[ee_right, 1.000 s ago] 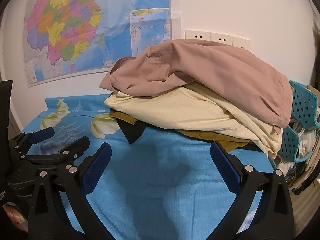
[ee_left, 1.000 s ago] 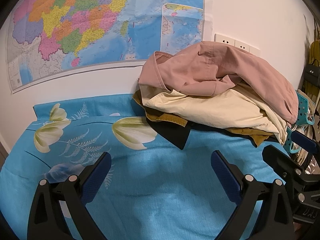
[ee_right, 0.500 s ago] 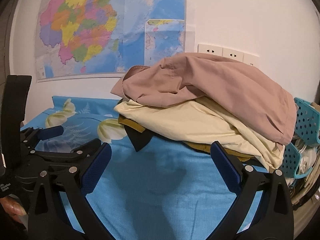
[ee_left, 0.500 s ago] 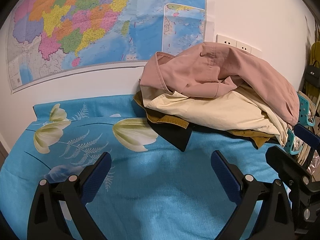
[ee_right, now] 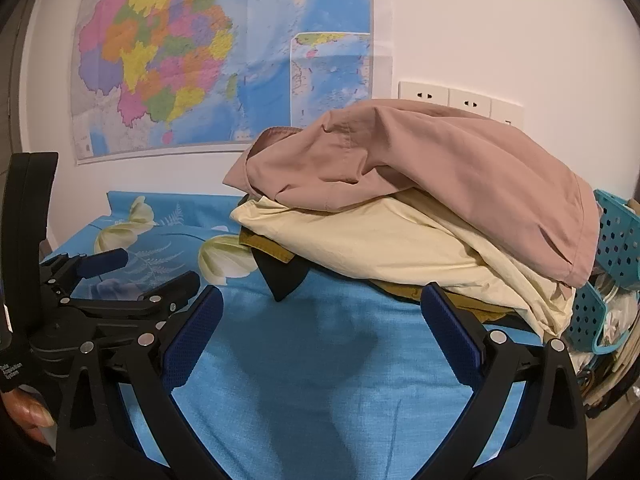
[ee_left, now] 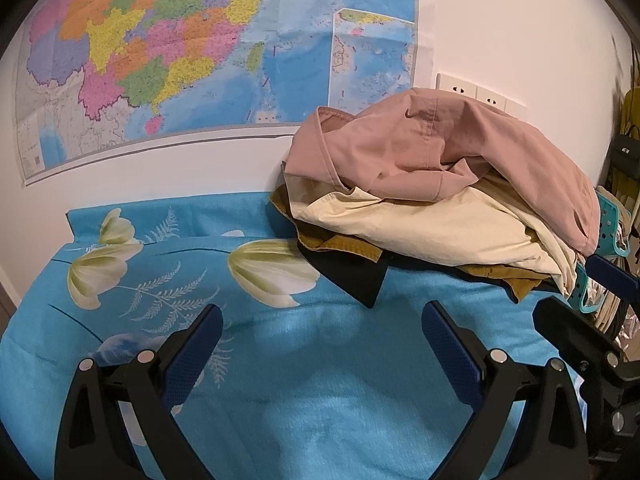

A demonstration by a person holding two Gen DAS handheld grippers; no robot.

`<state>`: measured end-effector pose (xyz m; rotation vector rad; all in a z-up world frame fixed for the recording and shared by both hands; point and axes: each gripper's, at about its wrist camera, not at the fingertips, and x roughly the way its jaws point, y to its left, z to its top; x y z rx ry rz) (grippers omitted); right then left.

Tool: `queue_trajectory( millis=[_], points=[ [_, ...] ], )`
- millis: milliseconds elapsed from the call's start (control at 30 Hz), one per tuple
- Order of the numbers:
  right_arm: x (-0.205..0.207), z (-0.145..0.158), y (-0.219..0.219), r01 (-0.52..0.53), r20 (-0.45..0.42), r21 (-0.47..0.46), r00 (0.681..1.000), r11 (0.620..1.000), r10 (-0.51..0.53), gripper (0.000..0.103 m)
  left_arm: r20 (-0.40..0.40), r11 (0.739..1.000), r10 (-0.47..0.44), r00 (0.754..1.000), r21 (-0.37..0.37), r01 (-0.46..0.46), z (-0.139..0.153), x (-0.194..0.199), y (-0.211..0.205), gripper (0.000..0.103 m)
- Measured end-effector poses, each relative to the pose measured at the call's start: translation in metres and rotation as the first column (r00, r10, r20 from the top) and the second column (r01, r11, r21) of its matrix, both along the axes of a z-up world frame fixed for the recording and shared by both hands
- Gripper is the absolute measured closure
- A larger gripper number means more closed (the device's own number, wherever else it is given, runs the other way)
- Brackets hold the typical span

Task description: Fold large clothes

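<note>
Both tongs hang released over the blue flowered sheet (ee_left: 304, 380) — the left gripper (ee_left: 320, 344) and right gripper (ee_right: 322, 326) hold nothing. The clothes pile (ee_right: 420, 216) sits ahead by the wall, pink garment (ee_left: 440, 152) on top, below the map (ee_left: 180, 48).

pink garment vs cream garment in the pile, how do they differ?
Colour: the pink garment is dusty pink, the cream garment pale yellow-cream.
Position: the pink garment tops the pile; the cream garment lies under it, above mustard and black layers.
Shape: the pink garment is domed, with a rolled hem at its left end; the cream garment spreads flatter.
Shared: both unfolded, touched by neither open gripper.
</note>
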<state>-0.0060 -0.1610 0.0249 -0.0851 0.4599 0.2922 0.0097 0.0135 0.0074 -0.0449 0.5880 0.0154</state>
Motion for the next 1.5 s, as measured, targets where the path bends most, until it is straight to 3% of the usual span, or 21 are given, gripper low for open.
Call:
queue_trajectory(
  millis=[667, 933, 1067, 1300, 1433, 1500],
  points=[
    [0.02, 0.012, 0.007, -0.044, 0.006, -0.049, 0.999, 0.998, 0.045, 0.006, -0.001, 1.0, -0.023, 1.0, -0.003, 0.023, 0.006, 0.019, 0.001, 0.007],
    [0.049, 0.016, 0.017, -0.069, 0.022, -0.139, 0.997, 0.988, 0.073, 0.006, -0.032, 1.0, -0.02, 0.999, -0.005, 0.02, 0.001, 0.048, 0.011, 0.007],
    [0.085, 0.026, 0.029, -0.071, 0.053, -0.258, 0.995, 0.964, 0.088, 0.006, -0.033, 0.999, 0.02, 0.999, 0.036, -0.019, -0.002, 0.063, 0.021, 0.007],
    [0.159, 0.053, 0.057, -0.025, 0.15, -0.437, 0.984, 0.899, 0.101, 0.006, -0.051, 0.997, 0.067, 0.996, 0.036, -0.065, -0.005, 0.083, 0.046, 0.007],
    [0.203, 0.049, 0.075, -0.045, 0.104, -0.542, 0.987, 0.839, 0.119, 0.006, -0.067, 0.995, 0.084, 0.994, 0.051, -0.08, -0.009, 0.091, 0.056, 0.007],
    [0.215, 0.044, 0.081, -0.08, 0.061, -0.578, 0.988, 0.812, 0.141, 0.026, -0.077, 0.995, 0.088, 0.993, 0.061, -0.083, -0.011, 0.095, 0.06, 0.007]
  ],
)
